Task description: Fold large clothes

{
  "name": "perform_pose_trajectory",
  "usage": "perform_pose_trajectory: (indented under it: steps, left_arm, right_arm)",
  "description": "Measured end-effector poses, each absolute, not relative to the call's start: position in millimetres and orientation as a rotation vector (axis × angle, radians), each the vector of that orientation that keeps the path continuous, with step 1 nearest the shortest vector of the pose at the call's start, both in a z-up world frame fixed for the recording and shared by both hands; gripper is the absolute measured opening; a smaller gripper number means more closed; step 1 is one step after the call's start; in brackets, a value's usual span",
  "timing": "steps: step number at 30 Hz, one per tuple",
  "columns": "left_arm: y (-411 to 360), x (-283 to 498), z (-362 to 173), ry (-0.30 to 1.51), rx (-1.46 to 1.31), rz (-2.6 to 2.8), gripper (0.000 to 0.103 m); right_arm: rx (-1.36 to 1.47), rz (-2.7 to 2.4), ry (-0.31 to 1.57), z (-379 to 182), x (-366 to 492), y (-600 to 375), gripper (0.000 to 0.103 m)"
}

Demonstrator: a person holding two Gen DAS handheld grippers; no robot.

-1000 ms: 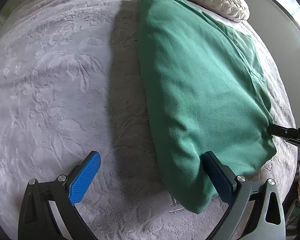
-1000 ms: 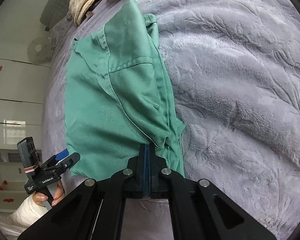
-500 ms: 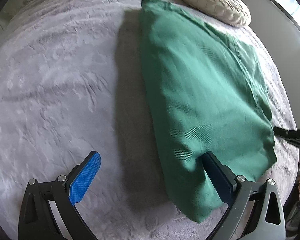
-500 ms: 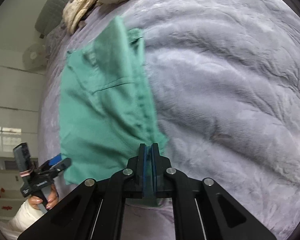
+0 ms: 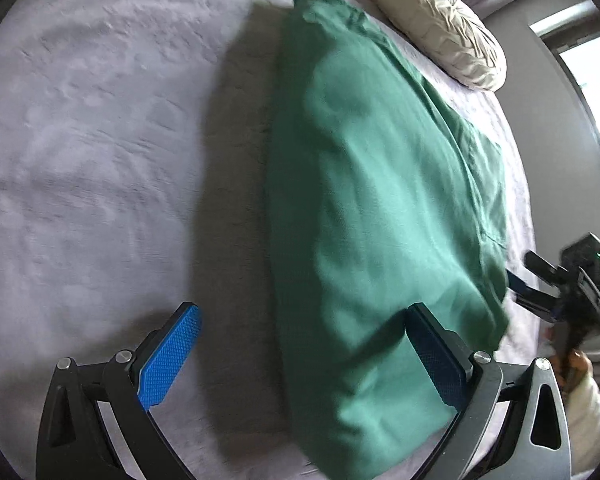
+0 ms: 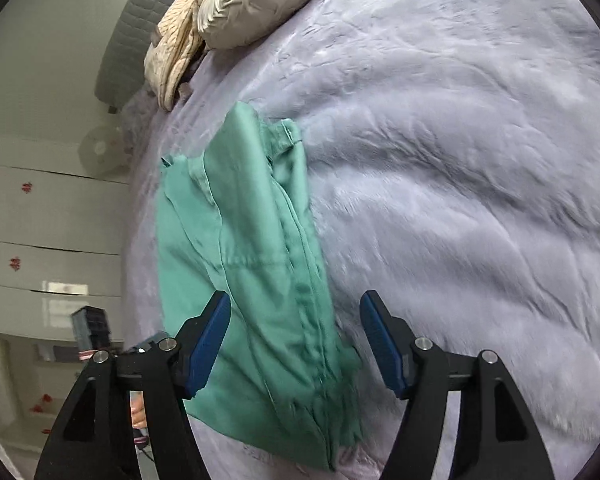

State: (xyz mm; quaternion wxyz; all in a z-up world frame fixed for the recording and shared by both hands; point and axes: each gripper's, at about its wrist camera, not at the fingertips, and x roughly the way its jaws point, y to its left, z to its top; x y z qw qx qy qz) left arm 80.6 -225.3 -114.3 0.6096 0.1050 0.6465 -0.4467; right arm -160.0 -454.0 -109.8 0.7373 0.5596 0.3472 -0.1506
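Right tongs (image 6: 296,344) have just sprung apart, blue pads standing wide over the near end of the garment (image 6: 256,292), cloth lying between them but neither pad pressing on it, so nothing is gripped there. Left tongs (image 5: 300,360) gape wide too: one blue pad sits over bare blanket (image 5: 92,152), the other pad is against the garment's near edge, and the cloth lies in front of it rather than clamped. Whether that pad actually touches the fabric is hard to say, since the picture is smeared with motion.

And the garment itself, green, folded lengthwise into a long strip, lies on the grey blanket that covers the bed, running from near the tongs up toward the head end. Its layers overlap, with a seam line and a stitched edge running along the top fold in the right wrist view. At the far end, a cream pillow (image 5: 440,20) rests just beyond the cloth, with a beige bundle (image 6: 176,52) beside it.

From the left wrist view, the right tongs show at the garment's far side, close to its edge, held in a hand (image 5: 576,364).
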Motion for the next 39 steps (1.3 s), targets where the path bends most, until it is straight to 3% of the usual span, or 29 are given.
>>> perform_pose_trajectory:
  steps: [6, 19, 20, 21, 24, 27, 39]
  left_arm:
    - [-231, 66, -139, 1.601, 0.152, -1.080, 0.102]
    - [-271, 33, -148, 1.527, 0.308, -1.140, 0.102]
    - [-271, 31, -146, 1.514, 0.308, -1.147, 0.092]
    - [-271, 29, -141, 1.497, 0.314, -1.154, 0.085]
    - [-262, 30, -129, 1.472, 0.282, -1.181, 0.062]
    - [-250, 35, -111, 1.465, 0.210, -1.227, 0.050]
    - [-156, 47, -48, 1.425, 0.178, -1.342, 0.049]
  right_arm:
    - [1.300, -0.198, 0.749, -135, -137, -471, 0.071]
    - [1.371, -0.061, 0.716, -169, -73, -494, 0.074]
    - [1.382, -0.065, 0.706, -169, -73, -495, 0.072]
    - [1.387, -0.072, 0.703, -169, -74, -494, 0.056]
    - [1.421, -0.067, 0.650, -166, -84, -490, 0.022]
    - [1.438, -0.043, 0.583, -153, -90, -482, 0.021]
    - [1.423, 0.020, 0.498, -86, -83, -394, 0.021]
